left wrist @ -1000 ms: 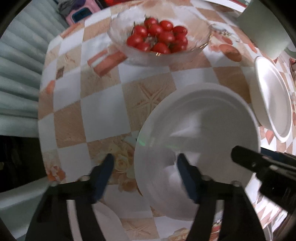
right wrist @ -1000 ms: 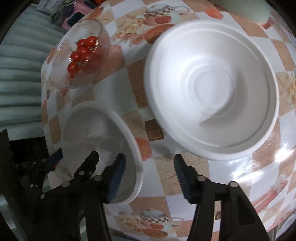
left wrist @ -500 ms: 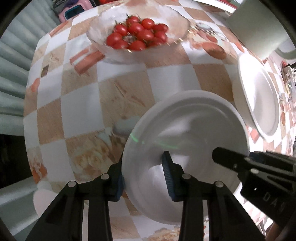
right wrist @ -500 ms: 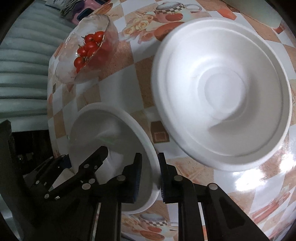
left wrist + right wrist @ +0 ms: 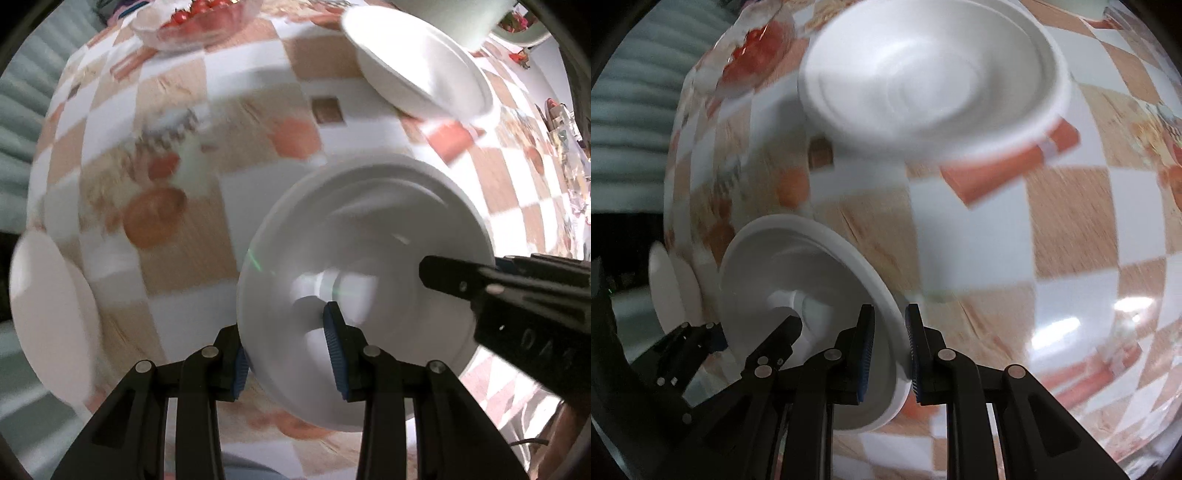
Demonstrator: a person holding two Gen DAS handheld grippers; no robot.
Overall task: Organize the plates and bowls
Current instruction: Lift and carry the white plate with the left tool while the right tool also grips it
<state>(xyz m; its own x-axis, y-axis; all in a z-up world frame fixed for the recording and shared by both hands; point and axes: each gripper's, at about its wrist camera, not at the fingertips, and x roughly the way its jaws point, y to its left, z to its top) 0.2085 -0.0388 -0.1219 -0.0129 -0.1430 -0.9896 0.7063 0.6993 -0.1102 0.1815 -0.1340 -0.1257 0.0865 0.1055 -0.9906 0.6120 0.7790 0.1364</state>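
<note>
Both grippers hold the same white foam bowl point(image 5: 373, 258) above the checkered table. My left gripper point(image 5: 288, 360) is shut on its left rim. My right gripper point(image 5: 889, 354) is shut on its right rim, and the bowl point(image 5: 790, 280) tilts between its pads. The right gripper also shows in the left wrist view point(image 5: 517, 306). A second white foam bowl point(image 5: 417, 62) stands on the table beyond; in the right wrist view this bowl point(image 5: 931, 77) is at the top. A white plate point(image 5: 51, 317) lies at the near left.
A glass bowl of cherry tomatoes point(image 5: 199, 18) stands at the far left of the table point(image 5: 258, 122). A pale green container point(image 5: 450, 14) stands behind the far foam bowl. A ribbed grey surface point(image 5: 631, 74) lies past the table's left edge.
The held bowl has lifted off the table and moved right, toward the second foam bowl. The tomato bowl has slid to the top of view. Both grippers stayed shut on the rim.
</note>
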